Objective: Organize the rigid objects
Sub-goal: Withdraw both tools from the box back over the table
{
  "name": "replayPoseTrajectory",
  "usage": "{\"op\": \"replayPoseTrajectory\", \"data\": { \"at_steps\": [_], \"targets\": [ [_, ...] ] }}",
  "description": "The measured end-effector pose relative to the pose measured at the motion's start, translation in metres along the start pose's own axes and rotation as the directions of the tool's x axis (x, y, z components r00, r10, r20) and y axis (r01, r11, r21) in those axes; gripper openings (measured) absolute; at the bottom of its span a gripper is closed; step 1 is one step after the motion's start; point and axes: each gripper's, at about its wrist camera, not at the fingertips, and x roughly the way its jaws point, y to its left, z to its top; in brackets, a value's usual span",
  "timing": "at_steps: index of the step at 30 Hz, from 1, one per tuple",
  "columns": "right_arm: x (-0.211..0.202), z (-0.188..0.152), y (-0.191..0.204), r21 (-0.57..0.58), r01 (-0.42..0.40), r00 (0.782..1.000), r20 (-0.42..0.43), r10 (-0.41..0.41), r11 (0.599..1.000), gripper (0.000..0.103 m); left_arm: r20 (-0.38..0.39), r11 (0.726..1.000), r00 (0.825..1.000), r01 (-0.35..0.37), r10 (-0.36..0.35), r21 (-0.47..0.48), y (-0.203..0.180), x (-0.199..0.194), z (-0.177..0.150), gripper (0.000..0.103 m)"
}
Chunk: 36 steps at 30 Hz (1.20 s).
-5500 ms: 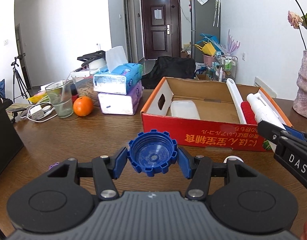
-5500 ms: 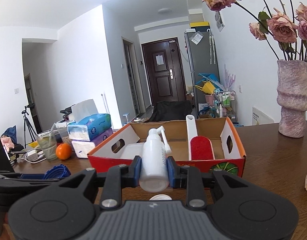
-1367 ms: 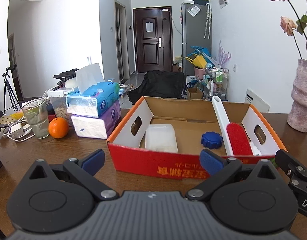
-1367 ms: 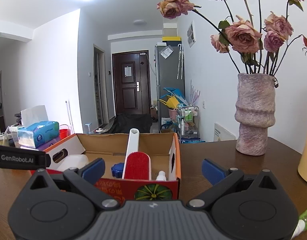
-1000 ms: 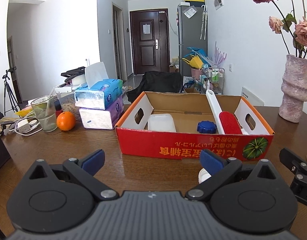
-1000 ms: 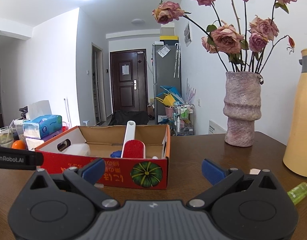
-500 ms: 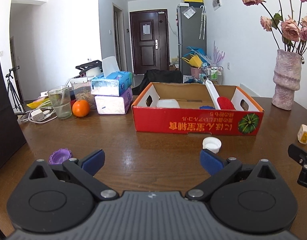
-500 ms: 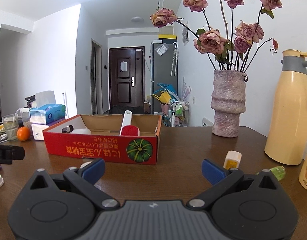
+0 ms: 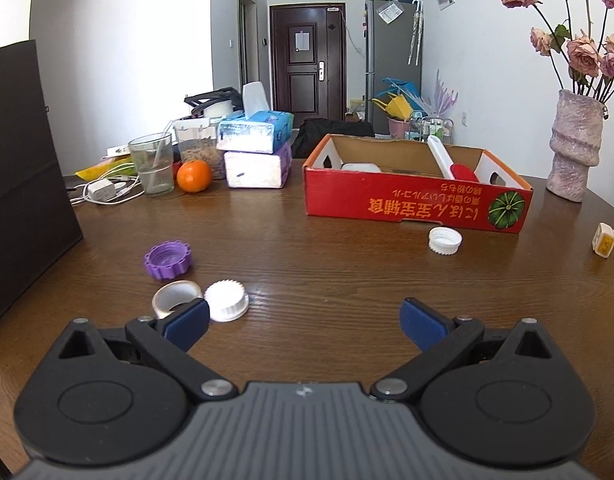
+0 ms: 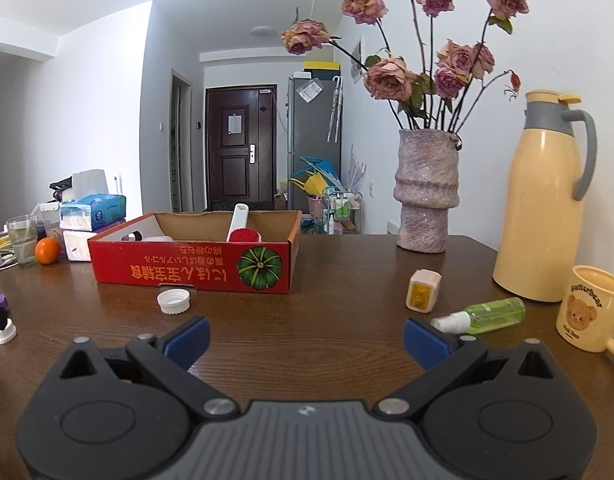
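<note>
- Currently both grippers are empty: the left gripper (image 9: 303, 322) has its jaws spread wide above the wooden table (image 9: 327, 264), and the right gripper (image 10: 305, 338) is likewise fully parted, holding nothing.
- Loose items remain outside the red cardboard box (image 9: 415, 200), which sits at about one o'clock from the left gripper and eleven o'clock from the right.
- Nearest the left tool, at ten o'clock, a ribbed white cap (image 9: 226, 301) lies just beside the left blue pad, touching a tape ring (image 9: 175, 298); a purple cap (image 9: 168, 259) sits a little beyond them.
- Another white cap (image 9: 445, 241) rests close to the box front, at one o'clock.
- On the right side, a green spray bottle (image 10: 483, 314) lies on its side at two o'clock, just past the right pad; a small white-and-yellow block (image 10: 423, 290) stands beyond it.
- Judgement: the next pick is probably the ribbed cap for the left and the bottle for the right.
- Advice: centre the cap between the pads before closing, so the tape ring is not dragged along.
- Advice: take the bottle across its body, not the nozzle; it looks likely to roll, and the mug (image 10: 589, 314) stands near.
</note>
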Motion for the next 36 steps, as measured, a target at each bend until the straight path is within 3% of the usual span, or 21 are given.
{"op": "replayPoseTrajectory", "data": {
  "at_steps": [8,15,28,36],
  "targets": [
    [-0.025,-0.006,-0.007,0.003,-0.050,0.997,0.060,0.050,0.999,0.103,-0.008,0.999,0.999,-0.043,0.043,-0.006,0.025,-0.005,-0.003,0.103],
    [-0.025,-0.003,-0.015,-0.001,-0.029,0.999,0.020,0.029,1.000,0.103,-0.016,0.996,0.996,-0.087,0.086,-0.019,0.050,-0.002,0.000,0.103],
    [-0.008,-0.006,-0.042,-0.007,0.062,0.996,-0.057,-0.063,0.998,0.103,-0.074,0.985,0.983,-0.170,0.167,-0.035,0.101,0.030,-0.002,0.103],
    [0.009,-0.007,-0.063,0.022,0.141,0.985,-0.102,-0.138,0.990,0.103,-0.117,0.982,0.977,-0.185,0.179,-0.042,0.119,0.061,-0.004,0.103]
  ]
}}
